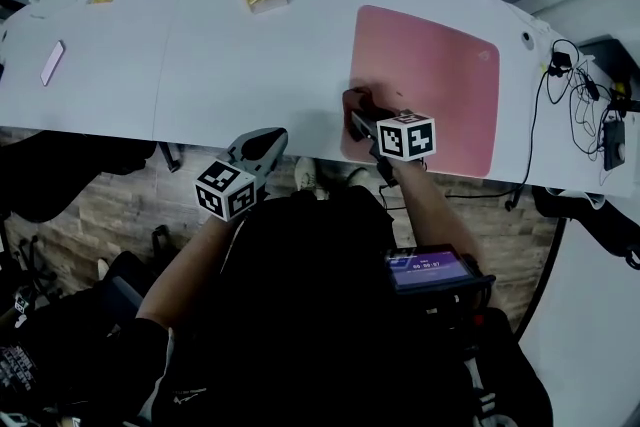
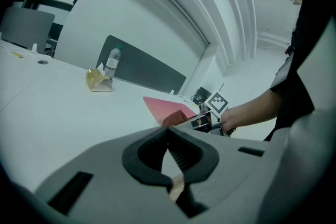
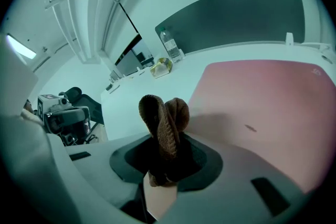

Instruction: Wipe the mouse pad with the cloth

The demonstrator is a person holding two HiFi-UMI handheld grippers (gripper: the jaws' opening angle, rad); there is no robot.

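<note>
Left of the pink, flat, nearly square mouse pad point(image 1: 430, 85), the left gripper point(image 1: 268, 140) hangs at the near edge of the white table point(image 1: 200, 55), well apart from the pad. Its own view shows the jaws pressed together on nothing. Past them the pad point(image 2: 168, 107) lies ahead and to the right.

At the pad's near left corner is the right gripper point(image 1: 358, 110), clenched on the brown knitted cloth point(image 1: 356, 100). This hand is plainly the nearer one, so the wiping looks to be its job. In the right gripper view the cloth point(image 3: 163, 118) stands bunched in a fold between the jaws of that gripper point(image 3: 164, 157), sticking out past the tips. The pad point(image 3: 262, 92) spreads ahead and to the right of it.

That is the relation the next move turns on. Nearly all the unwiped surface lies away and rightward from the cloth, so I judge the stroke must run that way across the pad.

The head view gives the layout, cloth at the corner and pad running right, but it cannot show whether the cloth presses on the pad. The right gripper view shows the grip and a small dark speck point(image 3: 251, 128) on the pad that the head view does not resolve. The left gripper view alone takes the cloth point(image 2: 173, 117) from the side, low at the pad's edge.
</note>
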